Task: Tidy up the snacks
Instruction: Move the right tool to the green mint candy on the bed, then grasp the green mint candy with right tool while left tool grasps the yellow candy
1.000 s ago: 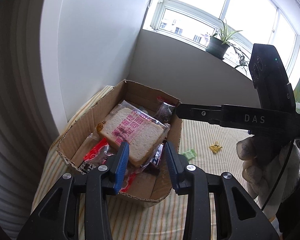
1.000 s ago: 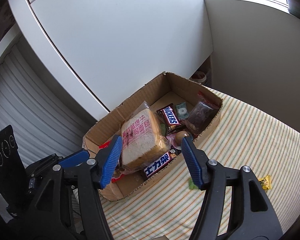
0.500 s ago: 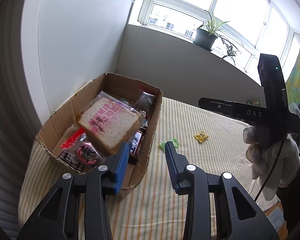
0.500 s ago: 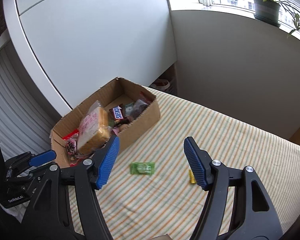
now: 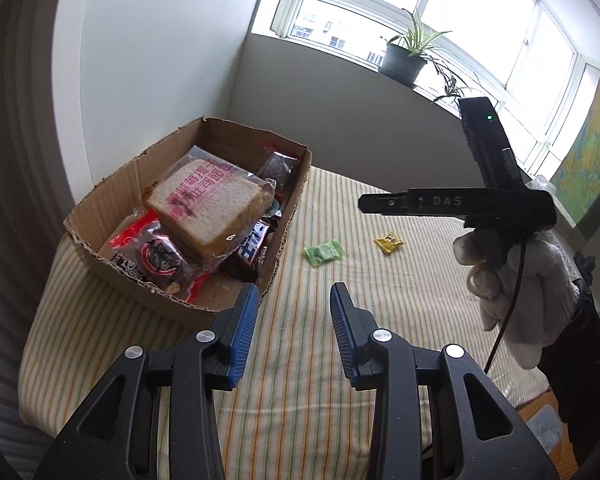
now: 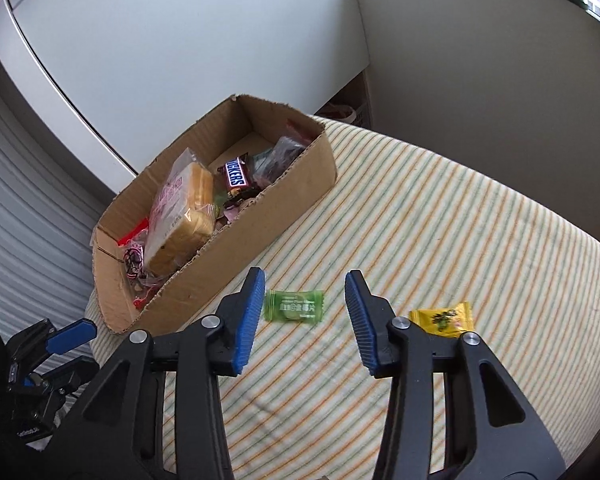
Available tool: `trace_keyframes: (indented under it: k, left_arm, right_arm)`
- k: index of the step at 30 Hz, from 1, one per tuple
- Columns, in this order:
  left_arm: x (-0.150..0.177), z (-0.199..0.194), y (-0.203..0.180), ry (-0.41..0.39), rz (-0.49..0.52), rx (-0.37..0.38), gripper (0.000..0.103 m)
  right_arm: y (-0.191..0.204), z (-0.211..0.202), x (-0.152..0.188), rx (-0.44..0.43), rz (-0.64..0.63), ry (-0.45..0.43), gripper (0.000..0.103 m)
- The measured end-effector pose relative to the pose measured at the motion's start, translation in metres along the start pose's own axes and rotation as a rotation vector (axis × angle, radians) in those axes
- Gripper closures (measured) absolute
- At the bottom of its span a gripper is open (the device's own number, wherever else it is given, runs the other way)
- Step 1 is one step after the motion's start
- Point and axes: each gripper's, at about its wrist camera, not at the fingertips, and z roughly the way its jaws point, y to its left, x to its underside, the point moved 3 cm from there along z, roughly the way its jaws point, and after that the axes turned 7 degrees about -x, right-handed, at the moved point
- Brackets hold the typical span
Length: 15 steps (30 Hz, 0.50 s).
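Now off the box [image 6: 284, 216] and lowered over the green candy [image 6: 294, 306], right tongs [image 6: 305, 312] closing, nothing pinched yet; left tongs [image 5: 294, 322] spread, empty. Pickup next.

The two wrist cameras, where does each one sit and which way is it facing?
Left wrist: on the left gripper, looking down past its blue fingers at the cardboard box; the gloved right hand shows.
Right wrist: on the right gripper, facing down at the green candy; its fingers are closing, nothing gripped.
Shared: box, green candy, yellow candy, striped cloth.
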Motion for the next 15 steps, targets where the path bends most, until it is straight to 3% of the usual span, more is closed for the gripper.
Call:
trace_keyframes:
  k: [4,9,15]
  left_arm:
    - [0.002,-0.004,0.006,-0.003,-0.011,-0.002,0.069]
    - [0.003,-0.009,0.016,-0.006,-0.037,-0.005,0.069]
    - [0.003,-0.009,0.022,-0.005,-0.048,-0.004,0.069]
  right_arm:
    - [0.010,0.036,-0.001,0.051,-0.033,0.062,0.069]
    - [0.007,0.060,0.006,0.094,-0.030,0.101,0.070]
    - [0.033,0.053,0.039,0.194,-0.232,0.140,0.071]
